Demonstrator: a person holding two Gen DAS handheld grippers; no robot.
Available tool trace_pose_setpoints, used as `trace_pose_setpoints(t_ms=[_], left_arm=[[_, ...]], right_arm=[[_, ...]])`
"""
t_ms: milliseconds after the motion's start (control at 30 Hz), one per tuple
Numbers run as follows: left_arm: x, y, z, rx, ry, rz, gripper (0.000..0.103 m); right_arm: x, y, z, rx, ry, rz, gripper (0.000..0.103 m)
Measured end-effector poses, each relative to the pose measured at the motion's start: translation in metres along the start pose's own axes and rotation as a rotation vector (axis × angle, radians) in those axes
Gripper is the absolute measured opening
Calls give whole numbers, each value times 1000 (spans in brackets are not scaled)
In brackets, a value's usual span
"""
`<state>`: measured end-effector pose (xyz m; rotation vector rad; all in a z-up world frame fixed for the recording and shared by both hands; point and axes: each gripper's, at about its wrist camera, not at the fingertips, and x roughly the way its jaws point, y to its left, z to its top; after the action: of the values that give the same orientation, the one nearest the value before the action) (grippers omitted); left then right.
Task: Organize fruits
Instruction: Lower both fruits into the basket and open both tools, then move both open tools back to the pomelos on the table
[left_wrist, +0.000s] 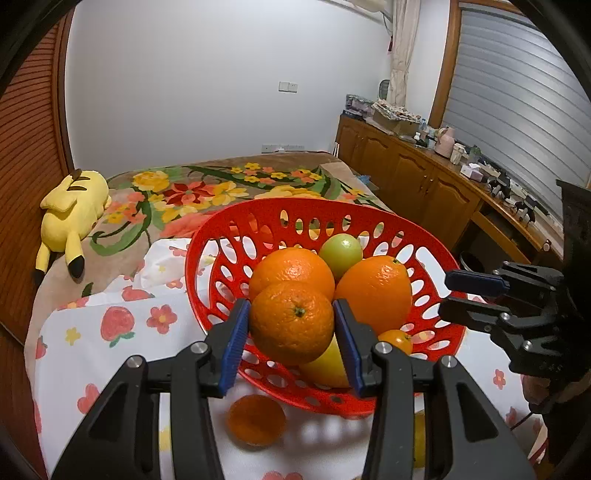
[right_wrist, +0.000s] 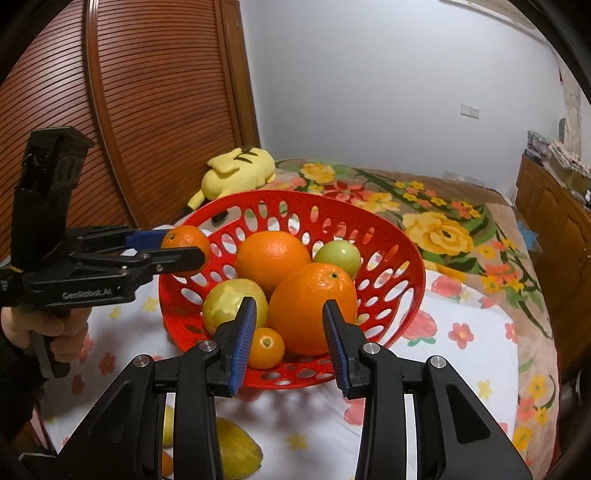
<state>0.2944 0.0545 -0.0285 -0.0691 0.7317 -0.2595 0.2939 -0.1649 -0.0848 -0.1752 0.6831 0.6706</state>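
Observation:
A red perforated basket (left_wrist: 207, 243) (right_wrist: 410, 258) stands on a strawberry-print cloth. It holds two large oranges (left_wrist: 373, 288) (right_wrist: 273, 258), a green fruit (left_wrist: 341, 251) (right_wrist: 338, 254), a yellow fruit (right_wrist: 229, 302) and a small orange (right_wrist: 266, 347). My left gripper (left_wrist: 291, 328) (right_wrist: 184, 251) is shut on an orange (left_wrist: 291, 321) (right_wrist: 186, 240) and holds it over the basket's near-left rim. My right gripper (right_wrist: 288, 332) (left_wrist: 448, 295) is open and empty, just in front of the basket. An orange (left_wrist: 256, 419) and a yellow fruit (right_wrist: 240, 450) lie on the cloth outside the basket.
A yellow plush toy (left_wrist: 72, 210) (right_wrist: 236, 171) lies on the floral blanket (left_wrist: 207, 188) behind the basket. A wooden slatted door (right_wrist: 147, 110) is at the left. A wooden cabinet (left_wrist: 417, 177) with clutter runs along the right.

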Motion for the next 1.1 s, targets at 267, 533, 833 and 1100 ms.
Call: trace_pose_setpoints(t_ms=[267, 533, 833, 1100], left_arm=[[2, 4, 3, -9, -4, 4, 50], [-20, -2, -5, -3, -28, -3, 53], [-60, -16, -24, 8, -62, -14, 57], [-86, -27, -44, 18, -80, -17, 59]], right_arm=[[-2, 1, -3, -1, -2, -1, 38], [-14, 10, -13, 0, -6, -9, 39], [-43, 28, -25, -1, -30, -22, 42], [-67, 42, -40, 7, -50, -31, 44]])
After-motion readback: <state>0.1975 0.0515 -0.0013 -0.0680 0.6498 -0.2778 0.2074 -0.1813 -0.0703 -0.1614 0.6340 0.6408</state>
